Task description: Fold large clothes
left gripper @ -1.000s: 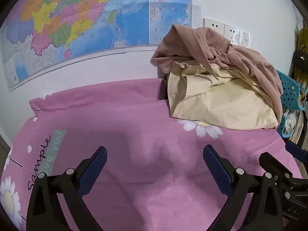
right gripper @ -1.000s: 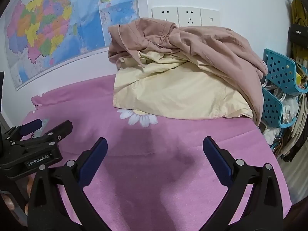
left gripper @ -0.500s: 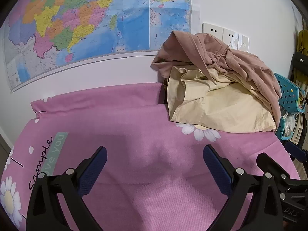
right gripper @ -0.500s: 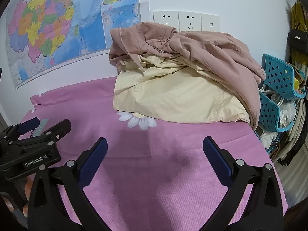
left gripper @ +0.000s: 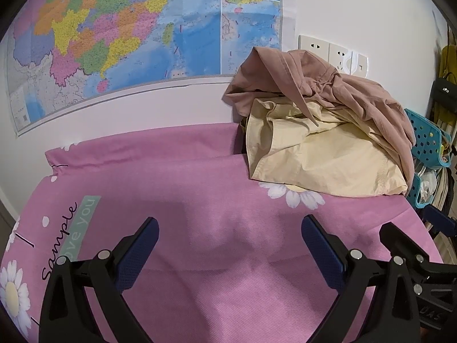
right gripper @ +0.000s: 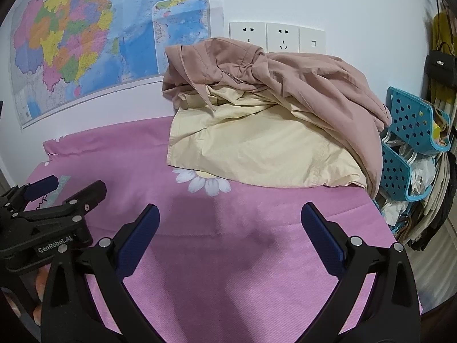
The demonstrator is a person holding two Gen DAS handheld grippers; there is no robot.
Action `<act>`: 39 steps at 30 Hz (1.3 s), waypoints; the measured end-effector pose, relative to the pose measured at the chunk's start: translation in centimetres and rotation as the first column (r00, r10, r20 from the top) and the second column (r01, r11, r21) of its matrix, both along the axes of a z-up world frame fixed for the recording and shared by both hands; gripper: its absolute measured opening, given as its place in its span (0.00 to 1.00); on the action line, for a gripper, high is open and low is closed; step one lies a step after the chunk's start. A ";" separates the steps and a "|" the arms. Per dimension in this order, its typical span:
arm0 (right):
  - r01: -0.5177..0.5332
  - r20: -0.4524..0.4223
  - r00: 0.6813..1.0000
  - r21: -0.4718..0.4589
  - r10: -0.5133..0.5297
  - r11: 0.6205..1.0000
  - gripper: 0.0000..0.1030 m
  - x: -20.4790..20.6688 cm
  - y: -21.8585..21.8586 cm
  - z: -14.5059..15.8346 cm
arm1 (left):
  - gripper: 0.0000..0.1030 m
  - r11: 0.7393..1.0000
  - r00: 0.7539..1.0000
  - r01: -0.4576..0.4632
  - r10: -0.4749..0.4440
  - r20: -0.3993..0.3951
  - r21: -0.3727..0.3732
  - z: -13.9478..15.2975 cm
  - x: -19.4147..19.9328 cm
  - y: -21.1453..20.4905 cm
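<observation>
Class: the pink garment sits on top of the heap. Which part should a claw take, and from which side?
Probably the loose hood-like flap of the pink garment at the heap's left end, approached from the front-left. It stands up free of the cream garment, so the open right claw can pinch it alone.

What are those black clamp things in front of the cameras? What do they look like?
Each hand-held gripper, left and right, is a black plastic frame splaying into two fingers with dark blue textured pads and silver rivets. White lettering, "GenRobot.AI", marks the left one's body.
</observation>
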State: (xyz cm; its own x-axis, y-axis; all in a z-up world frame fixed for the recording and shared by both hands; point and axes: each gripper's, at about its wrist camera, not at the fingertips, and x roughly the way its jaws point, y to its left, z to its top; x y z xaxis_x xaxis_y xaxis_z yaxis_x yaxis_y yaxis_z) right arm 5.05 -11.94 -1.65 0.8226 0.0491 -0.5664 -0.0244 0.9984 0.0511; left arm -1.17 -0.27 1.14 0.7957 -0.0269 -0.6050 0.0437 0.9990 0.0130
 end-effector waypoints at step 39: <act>-0.003 0.025 1.000 0.002 0.003 1.000 0.95 -0.3 0.2 0.3 | 0.94 1.000 1.000 0.002 -0.002 0.006 0.011 -0.1 0.0 -0.5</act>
State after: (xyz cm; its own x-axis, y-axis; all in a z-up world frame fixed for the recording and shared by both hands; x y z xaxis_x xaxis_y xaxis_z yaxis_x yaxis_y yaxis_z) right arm 4.74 -11.77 -1.39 0.8365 0.0523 -0.5455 -0.0285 0.9982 0.0519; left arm -1.19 -0.77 1.00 0.7993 -0.0217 -0.6005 0.0456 0.9987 0.0246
